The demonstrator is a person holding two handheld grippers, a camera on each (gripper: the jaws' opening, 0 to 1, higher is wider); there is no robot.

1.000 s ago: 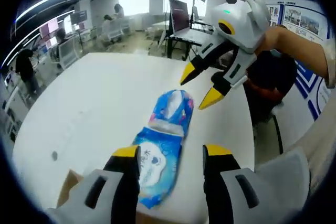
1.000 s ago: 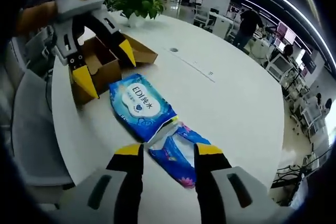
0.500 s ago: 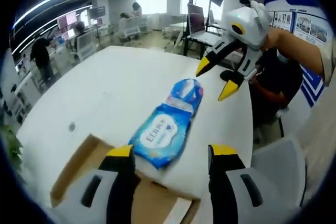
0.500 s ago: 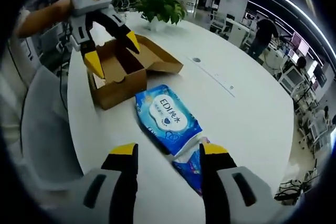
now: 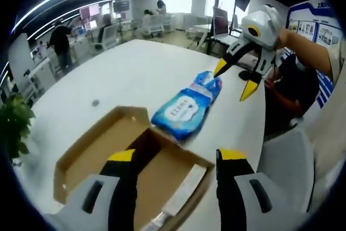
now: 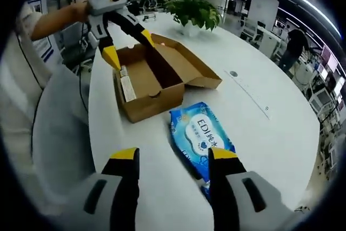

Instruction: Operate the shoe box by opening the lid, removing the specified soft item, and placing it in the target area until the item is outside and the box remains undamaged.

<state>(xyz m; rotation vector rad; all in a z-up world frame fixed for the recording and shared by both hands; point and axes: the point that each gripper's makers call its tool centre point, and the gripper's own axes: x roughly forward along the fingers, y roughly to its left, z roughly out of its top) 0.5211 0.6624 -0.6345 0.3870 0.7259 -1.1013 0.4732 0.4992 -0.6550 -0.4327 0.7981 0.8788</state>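
The blue wipes pack (image 5: 186, 111) lies flat on the white table (image 5: 108, 79), outside the box and just beyond the box's far corner in the left gripper view. In the right gripper view the same pack (image 6: 201, 136) sits close to the near side of the cardboard box (image 6: 154, 82), a little apart from it, with its printed label facing up. A second blue packet (image 5: 208, 82) lies end to end with it, touching its far end.

The box (image 5: 130, 163) stands open, its lid folded back flat on the table toward the far side in the right gripper view. Inside, along one wall, lies a pale strip of card (image 6: 127, 86); the rest of the floor looks bare brown cardboard.

The left gripper (image 5: 175, 158) hangs over the open box with its yellow-tipped jaws spread apart and nothing between them. The right gripper (image 6: 172, 155) is held above the table near the pack, jaws likewise parted and empty. Each gripper shows in the other's view, raised above the table.

A potted plant (image 6: 194, 12) stands at the far end of the table, and office desks with people lie beyond.
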